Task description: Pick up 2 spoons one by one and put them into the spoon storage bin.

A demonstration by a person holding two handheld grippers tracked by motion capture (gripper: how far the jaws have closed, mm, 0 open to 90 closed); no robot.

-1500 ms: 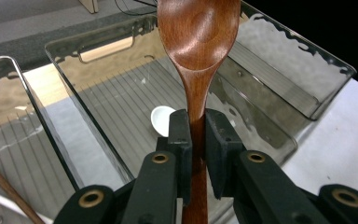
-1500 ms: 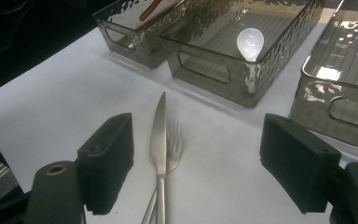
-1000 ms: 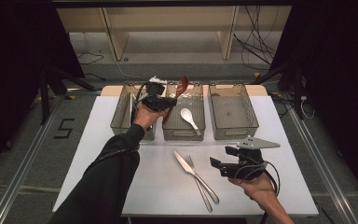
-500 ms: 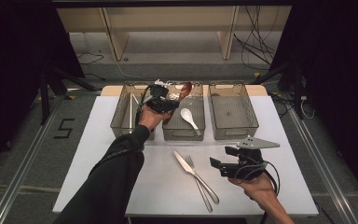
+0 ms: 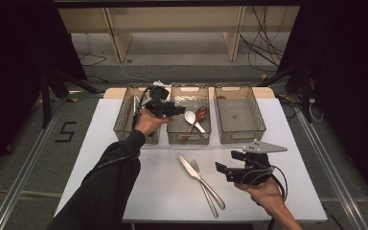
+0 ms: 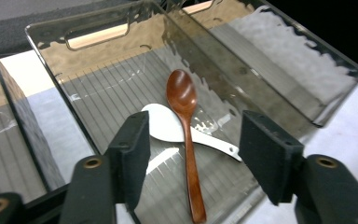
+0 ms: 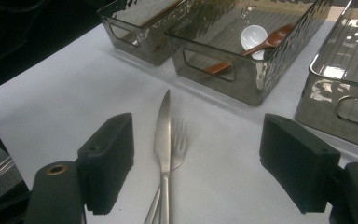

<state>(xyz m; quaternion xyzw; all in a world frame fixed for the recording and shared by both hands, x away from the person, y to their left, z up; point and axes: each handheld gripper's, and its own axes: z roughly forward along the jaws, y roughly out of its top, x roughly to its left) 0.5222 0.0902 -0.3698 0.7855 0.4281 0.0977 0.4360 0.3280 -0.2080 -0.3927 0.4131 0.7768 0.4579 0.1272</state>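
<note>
The brown wooden spoon [image 5: 196, 122] has dropped from the left gripper [image 5: 175, 110], whose jaws have just been opening, empty, into the middle bin [image 5: 189, 139] at frame centre, across a white spoon [image 5: 190, 117]. Light, stiff, smooth; grasp mid-handle. At lower right, the right gripper [image 5: 220, 168] gapes wide near knife [image 5: 191, 168] and fork [image 5: 202, 180].

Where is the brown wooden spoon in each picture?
High view: the brown wooden spoon lies in the middle tray, right of the left tool.
Left gripper view: it lies in the centre, its handle crossing the white spoon.
Right gripper view: it shows at the top, inside the middle tray beyond the knife.
Shared landmark: the white spoon under it.
</note>
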